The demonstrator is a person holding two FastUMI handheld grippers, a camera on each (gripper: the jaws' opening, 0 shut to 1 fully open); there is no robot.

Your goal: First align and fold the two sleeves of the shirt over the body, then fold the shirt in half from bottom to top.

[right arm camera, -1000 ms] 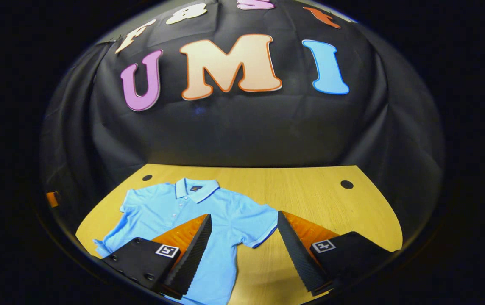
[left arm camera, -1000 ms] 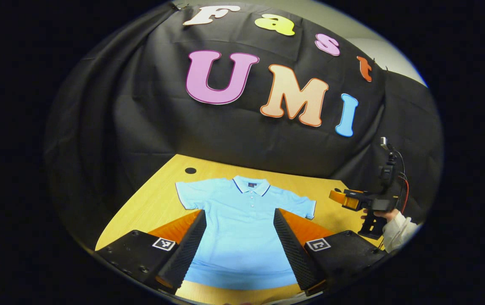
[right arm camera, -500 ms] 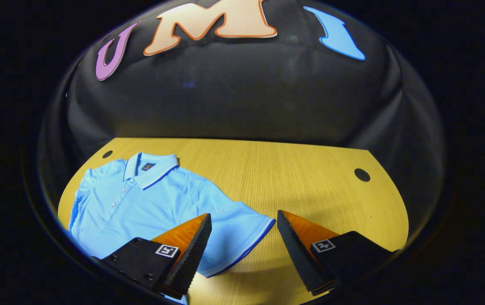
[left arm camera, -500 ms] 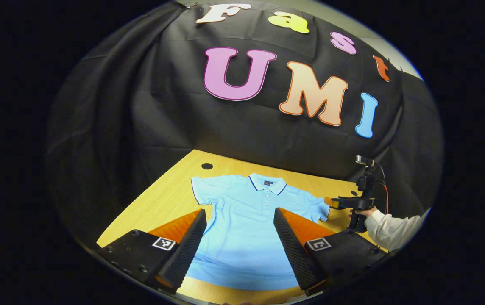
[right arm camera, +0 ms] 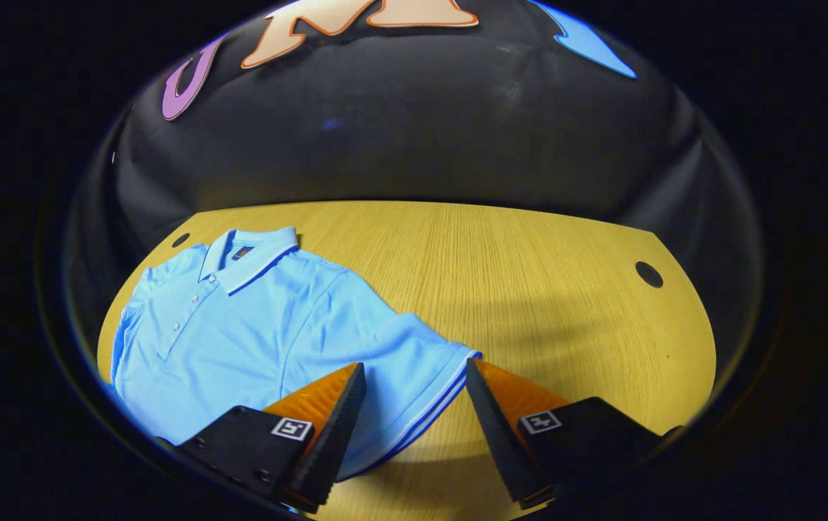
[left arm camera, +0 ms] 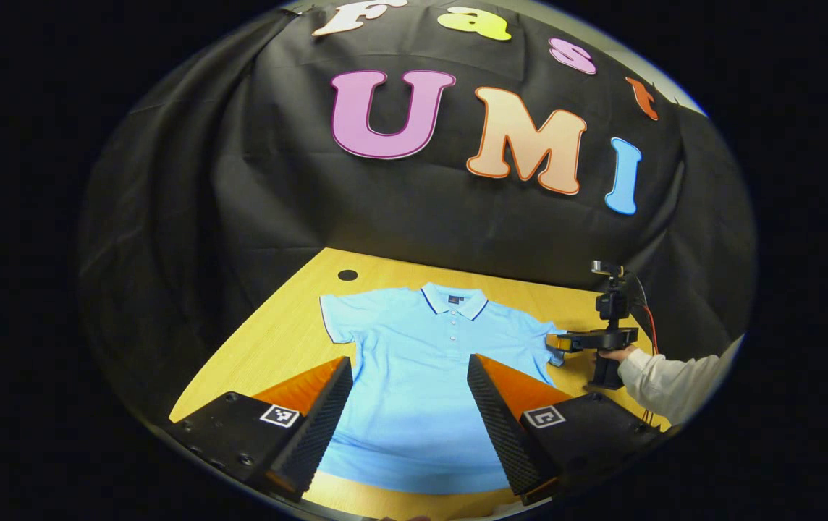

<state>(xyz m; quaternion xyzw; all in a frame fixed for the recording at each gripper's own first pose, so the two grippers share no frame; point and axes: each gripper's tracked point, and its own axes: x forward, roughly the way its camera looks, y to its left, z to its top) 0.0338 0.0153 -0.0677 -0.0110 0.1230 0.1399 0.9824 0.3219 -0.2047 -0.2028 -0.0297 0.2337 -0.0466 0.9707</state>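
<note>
Wooden table [right arm camera: 530, 275] under a flat light-blue shirt [right arm camera: 240, 333]

tabletop [right arm camera: 501, 275]: yellow wood grain | round hole [right arm camera: 648, 274] at 3 o'clock, round hole [right arm camera: 181, 239] at 10 o'clock in right gripper view | black cloth wall [left arm camera: 240, 202] behind, 12 o'clock
</note>
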